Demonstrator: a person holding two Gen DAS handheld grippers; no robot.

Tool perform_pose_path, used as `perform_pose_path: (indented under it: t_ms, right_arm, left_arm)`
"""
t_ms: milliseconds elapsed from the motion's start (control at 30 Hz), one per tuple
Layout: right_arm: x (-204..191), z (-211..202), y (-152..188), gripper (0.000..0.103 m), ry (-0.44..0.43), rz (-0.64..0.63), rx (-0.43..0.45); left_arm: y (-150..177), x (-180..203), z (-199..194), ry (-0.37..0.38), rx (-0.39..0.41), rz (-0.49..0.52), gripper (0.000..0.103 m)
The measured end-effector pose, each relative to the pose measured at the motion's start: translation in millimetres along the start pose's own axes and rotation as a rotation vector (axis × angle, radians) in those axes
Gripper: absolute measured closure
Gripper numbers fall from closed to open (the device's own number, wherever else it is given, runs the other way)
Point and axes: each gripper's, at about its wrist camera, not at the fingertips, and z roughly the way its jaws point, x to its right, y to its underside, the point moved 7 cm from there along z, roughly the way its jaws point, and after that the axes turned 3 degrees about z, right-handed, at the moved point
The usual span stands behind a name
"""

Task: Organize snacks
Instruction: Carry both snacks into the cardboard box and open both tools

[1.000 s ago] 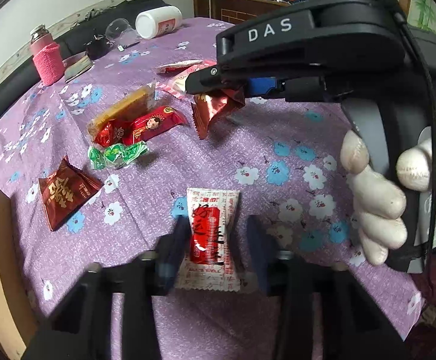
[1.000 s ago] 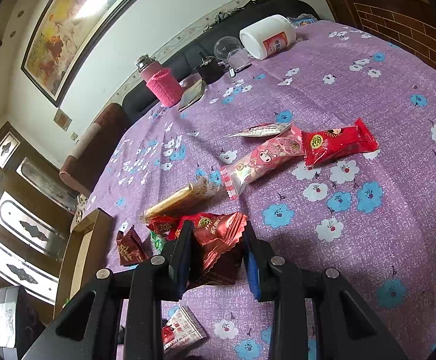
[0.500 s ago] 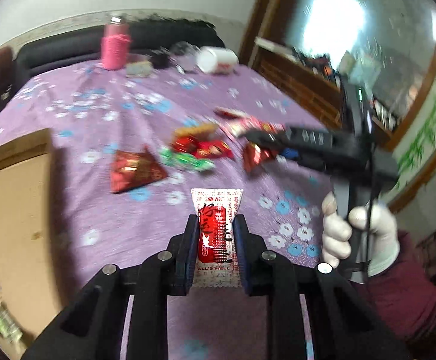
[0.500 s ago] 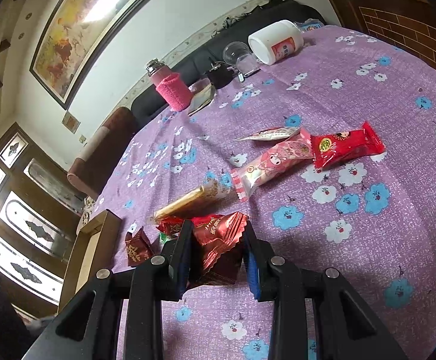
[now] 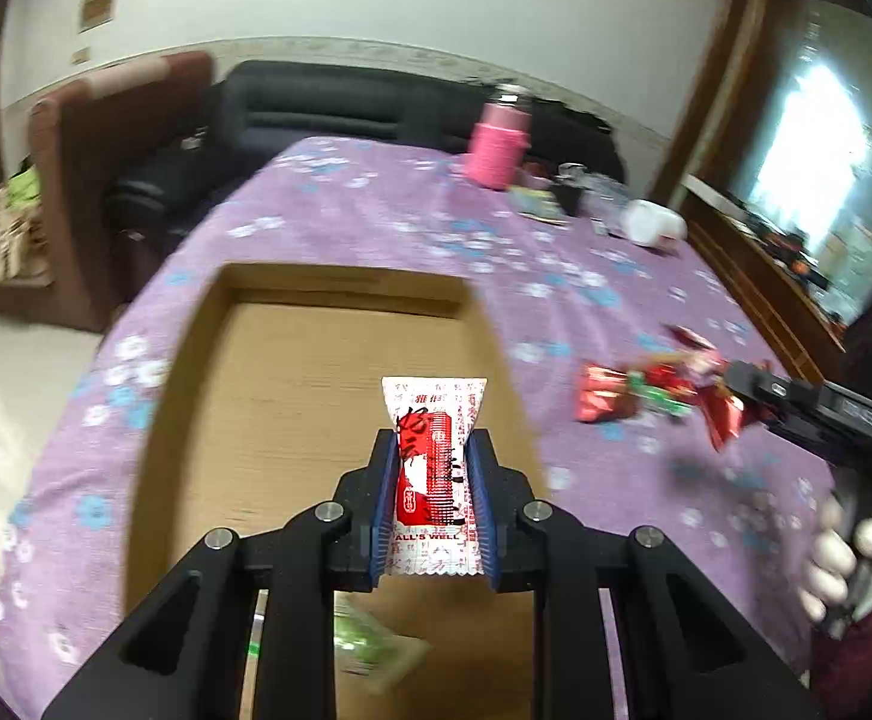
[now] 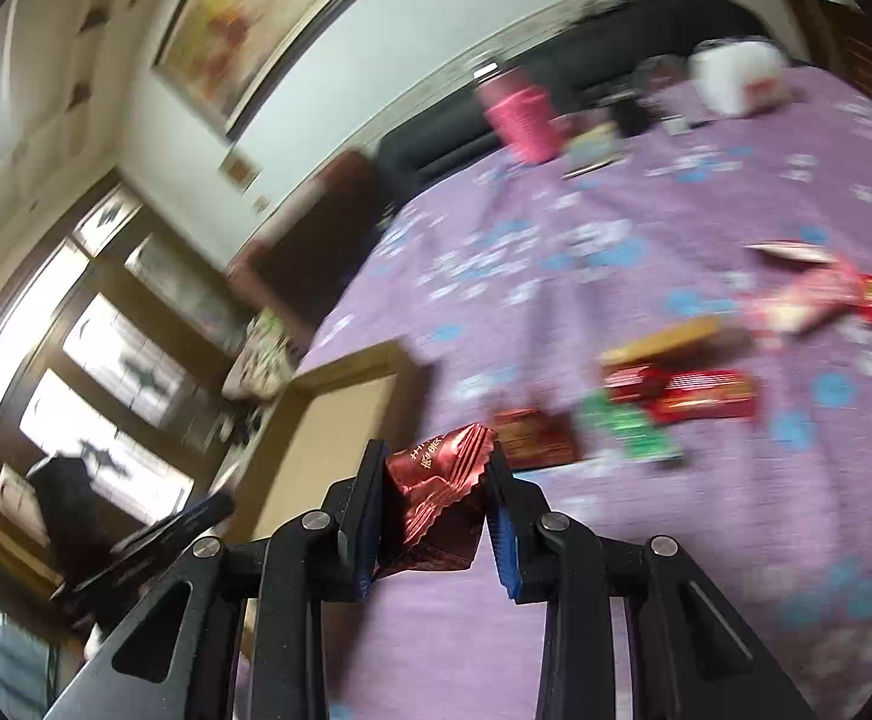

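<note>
My left gripper (image 5: pixel 433 468) is shut on a white-and-red snack packet (image 5: pixel 433 450) and holds it above an open cardboard box (image 5: pixel 310 360) at the table's left edge. A green snack (image 5: pixel 376 651) lies in the box near its front. My right gripper (image 6: pixel 436 480) is shut on a dark red foil snack (image 6: pixel 442 492) above the purple cloth, right of the box (image 6: pixel 322 432). It also shows in the left wrist view (image 5: pixel 730 408). Several loose snacks (image 6: pixel 676 390) lie on the cloth.
A purple flowered tablecloth (image 5: pixel 376 216) covers the table. At its far end stand a pink bottle (image 5: pixel 499 144), a white jar on its side (image 5: pixel 655 222) and small dark items. A black sofa (image 5: pixel 346 108) is behind the table.
My left gripper has lifted the white-and-red packet off the cloth and swung left over the box. My right gripper has moved left toward the box with the foil snack.
</note>
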Motion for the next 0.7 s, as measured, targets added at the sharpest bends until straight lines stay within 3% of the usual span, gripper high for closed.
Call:
perform_pose_path:
  t_ms: [300, 567, 633, 700]
  right_arm:
    - [-80.8, 101.4, 41.6, 0.069, -0.042, -0.115, -0.206]
    - [-96.5, 162.8, 72.6, 0.068, -0.012, -0.166, -0.316]
    - [-100.1, 165.3, 73.3, 0.067, 0.01, -0.197, -0.301]
    - [-103.5, 167.3, 74.7, 0.061, 0.003, -0.202, -0.305]
  left_arm:
    - [8.7, -61.1, 27.8, -0.087, -0.084, -0.065, 0.08]
    - [17.0, -79.2, 37.8, -0.109, -0.12, -0.104, 0.079]
    - [16.7, -80.8, 35.2, -0.092, -0.112, -0.119, 0.076]
    - [14.7, -81.3, 29.5, -0.077, -0.095, -0.131, 0.065]
